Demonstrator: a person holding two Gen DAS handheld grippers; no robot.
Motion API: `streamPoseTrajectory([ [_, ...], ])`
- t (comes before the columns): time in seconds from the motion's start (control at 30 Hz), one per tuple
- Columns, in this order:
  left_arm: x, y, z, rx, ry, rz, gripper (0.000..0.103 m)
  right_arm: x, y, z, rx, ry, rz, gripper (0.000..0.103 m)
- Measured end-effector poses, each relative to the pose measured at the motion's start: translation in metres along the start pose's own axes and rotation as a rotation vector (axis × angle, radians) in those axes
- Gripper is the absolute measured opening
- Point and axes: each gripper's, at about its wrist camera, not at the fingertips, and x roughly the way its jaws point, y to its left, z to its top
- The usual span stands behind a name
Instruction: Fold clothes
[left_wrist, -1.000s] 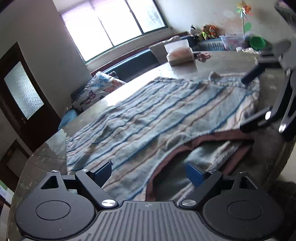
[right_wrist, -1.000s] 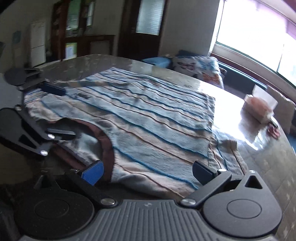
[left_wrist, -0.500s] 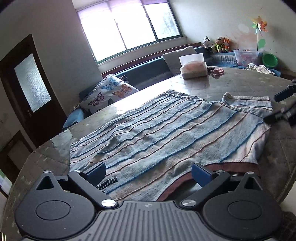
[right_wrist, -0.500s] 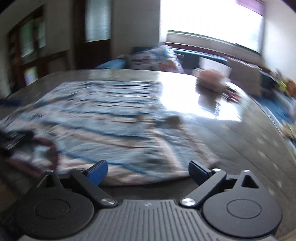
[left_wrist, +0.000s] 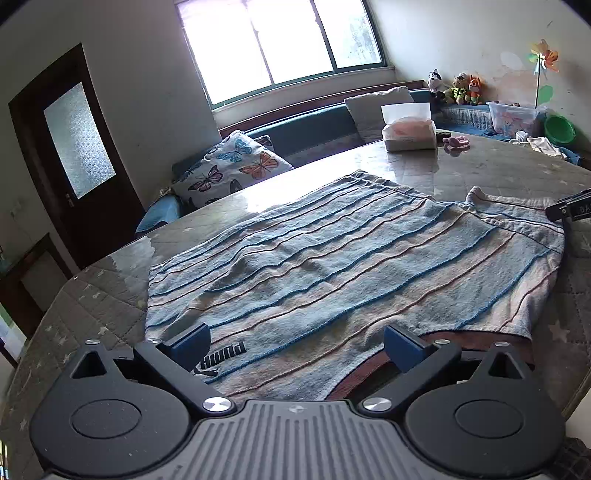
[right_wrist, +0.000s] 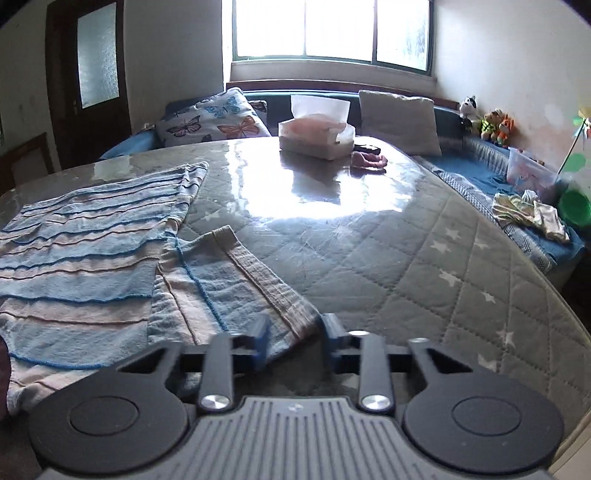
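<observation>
Blue-and-beige striped knit tee (left_wrist: 332, 269) lies flat on the quilted grey tabletop (right_wrist: 424, 258); its sleeve (right_wrist: 221, 288) sits right at the right tool (right_wrist: 293, 341), half-closed w/ nothing gripped; left tool (left_wrist: 295, 339) wide open at collar end.

Both cameras sit low at the near worktop (left_wrist: 498, 173) edge, facing the far window (right_wrist: 332, 29). The left view looks over the striped shirt (left_wrist: 332, 266); the right view close beside its sleeve (right_wrist: 221, 288). Both share the tissue box (left_wrist: 408, 133).

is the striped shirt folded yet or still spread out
Spread out: the striped shirt lies flat on the table, its sleeve extended sideways, unfolded.
</observation>
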Motion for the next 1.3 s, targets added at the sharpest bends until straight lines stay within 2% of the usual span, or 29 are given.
streamPoseTrajectory([
  [0.03, 0.0, 0.0, 0.0, 0.0, 0.002, 0.0, 0.102, 0.0, 0.0, 0.0, 0.004, -0.001, 0.007, 0.01],
  [0.13, 0.002, 0.0, -0.002, -0.001, 0.009, 0.0, 0.102, -0.005, 0.001, 0.004, 0.012, -0.014, 0.021, 0.005],
  [0.2, 0.003, 0.002, -0.003, -0.007, 0.015, 0.002, 0.102, -0.01, 0.002, 0.008, 0.011, -0.027, 0.032, 0.005],
  [0.33, 0.002, 0.006, -0.006, -0.025, 0.013, 0.008, 0.102, -0.034, 0.013, 0.027, -0.007, -0.076, 0.113, 0.005],
  [0.6, -0.002, 0.02, -0.013, -0.069, 0.007, 0.022, 0.102, -0.065, 0.069, 0.055, -0.125, -0.143, 0.289, 0.005],
  [0.83, -0.006, 0.033, -0.02, -0.103, 0.009, 0.041, 0.103, -0.054, 0.13, 0.048, -0.244, -0.091, 0.4, 0.005],
  [0.87, -0.006, 0.034, -0.021, -0.107, 0.01, 0.043, 0.103, -0.052, 0.135, 0.045, -0.252, -0.078, 0.406, 0.006],
  [0.97, -0.006, 0.037, -0.023, -0.114, 0.015, 0.05, 0.103, -0.044, 0.142, 0.035, -0.286, -0.031, 0.416, 0.016],
  [1.17, -0.006, 0.044, -0.024, -0.141, 0.021, 0.07, 0.103, -0.033, 0.133, 0.03, -0.285, 0.006, 0.389, 0.018],
  [1.3, -0.009, 0.056, -0.028, -0.179, 0.033, 0.106, 0.103, -0.007, 0.117, 0.031, -0.246, 0.032, 0.35, 0.02],
])
